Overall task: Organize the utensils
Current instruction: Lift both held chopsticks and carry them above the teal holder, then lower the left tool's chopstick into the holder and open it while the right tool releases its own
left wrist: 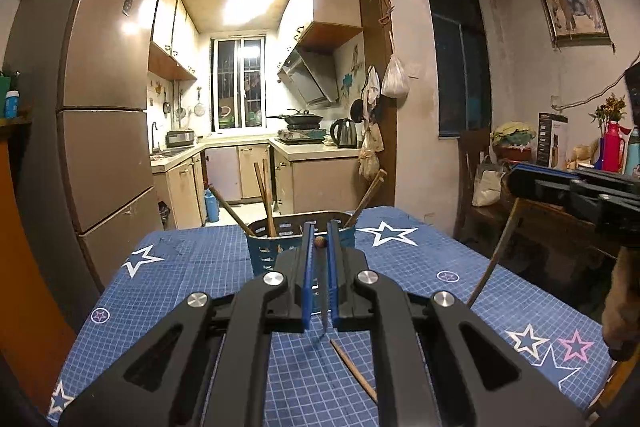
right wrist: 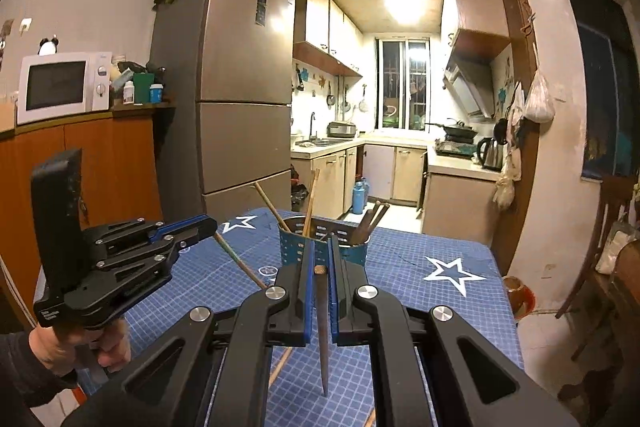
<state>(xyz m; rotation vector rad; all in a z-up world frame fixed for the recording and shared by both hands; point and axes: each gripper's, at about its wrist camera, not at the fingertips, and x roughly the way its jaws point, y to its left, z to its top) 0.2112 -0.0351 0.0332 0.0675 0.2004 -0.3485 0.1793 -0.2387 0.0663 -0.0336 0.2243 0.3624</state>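
Observation:
A blue perforated utensil holder stands on the star-patterned table, with several wooden chopsticks leaning in it; it also shows in the right wrist view. My left gripper is shut on a chopstick that hangs point down, just before the holder. My right gripper is shut on another chopstick, also point down, near the holder. The left gripper shows from the side in the right view with its chopstick. The right gripper shows at the right in the left view, its chopstick hanging.
A loose chopstick lies on the blue tablecloth near the front. A fridge stands left of the table. A wooden chair and a cabinet with a microwave flank the table.

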